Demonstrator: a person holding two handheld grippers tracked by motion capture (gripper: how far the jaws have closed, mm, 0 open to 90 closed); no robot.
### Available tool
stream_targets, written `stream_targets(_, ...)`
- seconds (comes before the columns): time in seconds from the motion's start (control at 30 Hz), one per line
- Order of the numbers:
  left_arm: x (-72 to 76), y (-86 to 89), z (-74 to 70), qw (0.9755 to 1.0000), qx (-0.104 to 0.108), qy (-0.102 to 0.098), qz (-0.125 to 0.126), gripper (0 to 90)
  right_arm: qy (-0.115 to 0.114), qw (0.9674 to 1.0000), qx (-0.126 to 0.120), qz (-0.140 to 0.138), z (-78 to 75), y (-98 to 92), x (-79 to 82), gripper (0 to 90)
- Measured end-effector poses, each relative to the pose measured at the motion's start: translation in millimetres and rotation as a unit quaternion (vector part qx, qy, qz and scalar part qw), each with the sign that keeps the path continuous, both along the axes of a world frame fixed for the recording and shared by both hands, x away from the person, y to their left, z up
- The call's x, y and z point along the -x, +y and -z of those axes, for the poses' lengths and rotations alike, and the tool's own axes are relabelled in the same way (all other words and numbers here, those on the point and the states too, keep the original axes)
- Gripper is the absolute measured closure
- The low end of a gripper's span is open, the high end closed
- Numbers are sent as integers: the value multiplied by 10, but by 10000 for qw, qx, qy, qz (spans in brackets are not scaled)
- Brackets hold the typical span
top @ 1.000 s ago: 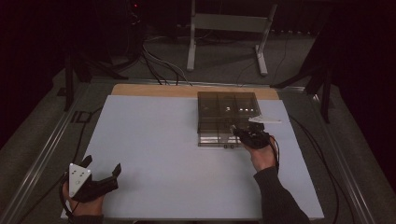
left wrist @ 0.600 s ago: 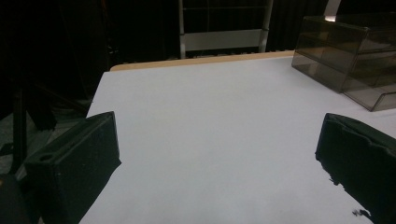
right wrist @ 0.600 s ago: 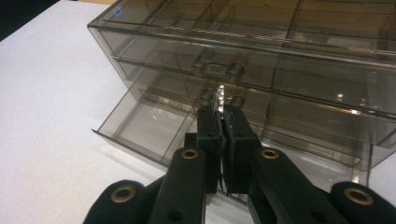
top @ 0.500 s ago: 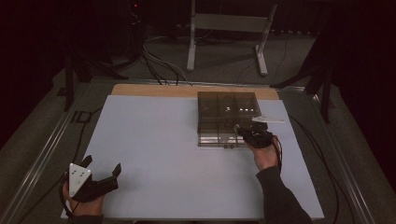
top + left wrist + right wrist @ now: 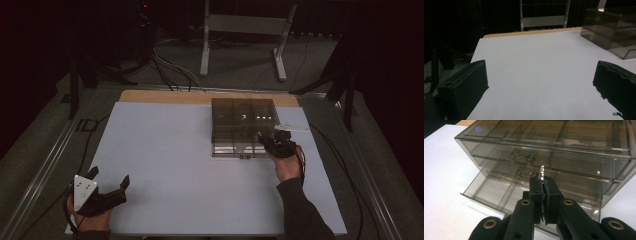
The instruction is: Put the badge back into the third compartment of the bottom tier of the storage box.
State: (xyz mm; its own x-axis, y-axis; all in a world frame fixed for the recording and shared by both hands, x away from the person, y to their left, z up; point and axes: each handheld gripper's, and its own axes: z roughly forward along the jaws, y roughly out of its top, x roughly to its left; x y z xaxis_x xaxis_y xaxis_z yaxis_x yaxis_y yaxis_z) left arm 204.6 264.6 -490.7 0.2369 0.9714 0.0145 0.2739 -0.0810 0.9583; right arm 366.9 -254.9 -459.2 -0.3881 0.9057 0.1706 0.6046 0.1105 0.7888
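no text, label, brand, number or sign can be read anywhere in these views.

Left claw (image 5: 108, 184) rests with jaws spread wide; right claw (image 5: 542, 178) is pinched closed, arm extended forward.

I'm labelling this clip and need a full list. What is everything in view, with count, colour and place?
Table top: one, pale grey-white sheet, centre; a wooden strip shows along its far edge.
Drawer box: one, smoky clear plastic, far right part of the table; its bottom drawer is pulled partly out.
Small shiny item: one, silvery, pinched at the right gripper's tips over the open drawer; too small to identify.
Metal stand: one, grey, on the floor beyond the table.
Cables: several, dark and light, on the floor beyond the table.
Left gripper: one, black with a grey plate, near left corner, jaws wide apart.
Right gripper: one, black, at the box's front, jaws closed.
Hands: two, holding the grippers; dark sleeve on the right.
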Motion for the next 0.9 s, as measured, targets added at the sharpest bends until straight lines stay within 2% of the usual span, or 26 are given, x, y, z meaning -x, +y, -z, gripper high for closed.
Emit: stream_targets(0.9,3,6,7,10000,-10,24,-18,4,216,9995,218,71,116,-124,-32,872)
